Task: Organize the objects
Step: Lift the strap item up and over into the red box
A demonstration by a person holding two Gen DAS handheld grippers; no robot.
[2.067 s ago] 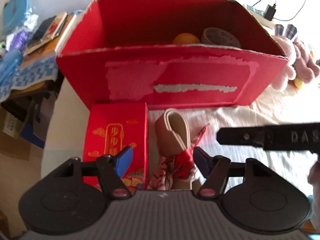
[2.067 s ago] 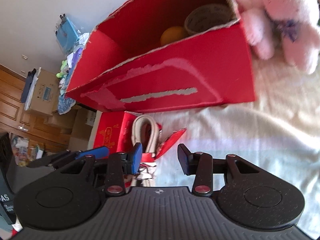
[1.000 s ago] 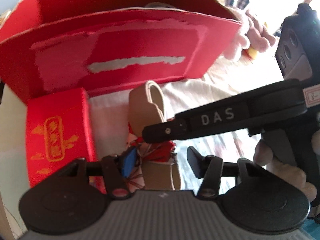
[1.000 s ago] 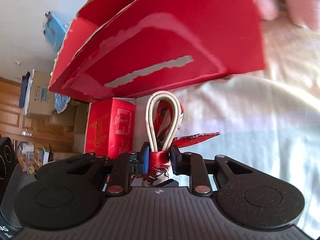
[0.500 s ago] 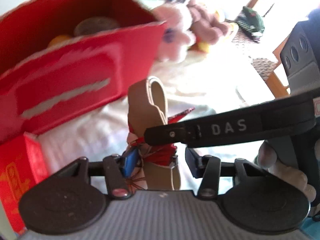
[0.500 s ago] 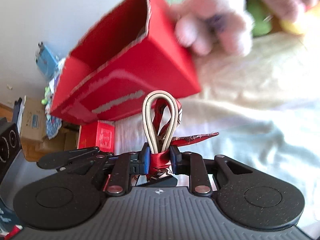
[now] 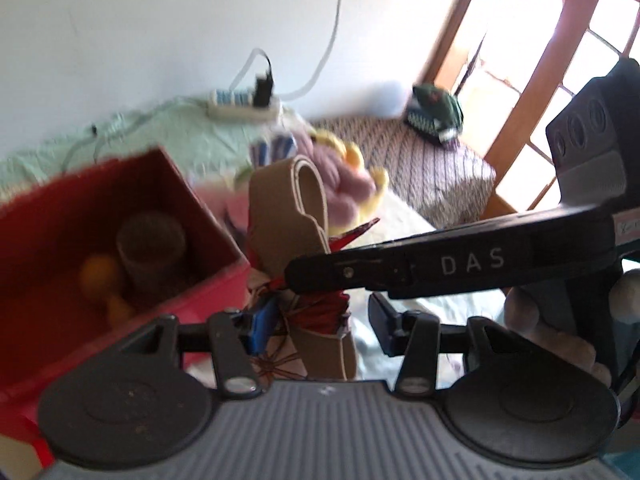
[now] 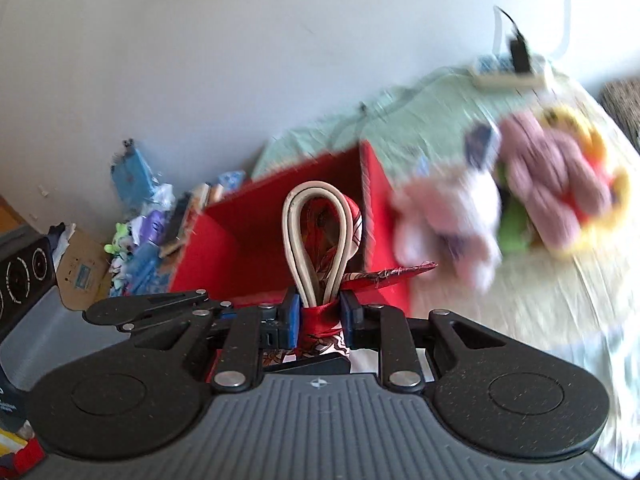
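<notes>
Strap, beige loop tied with red scarf, pinched at its knot by right claw, just above red box. Left claw half-wide, one pad at scarf; grip unclear.

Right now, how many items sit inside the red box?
2 visible in the red box: a tape roll against its back wall, and an orange just left of it. The near wall hides part of the floor, so more may be hidden.
</notes>
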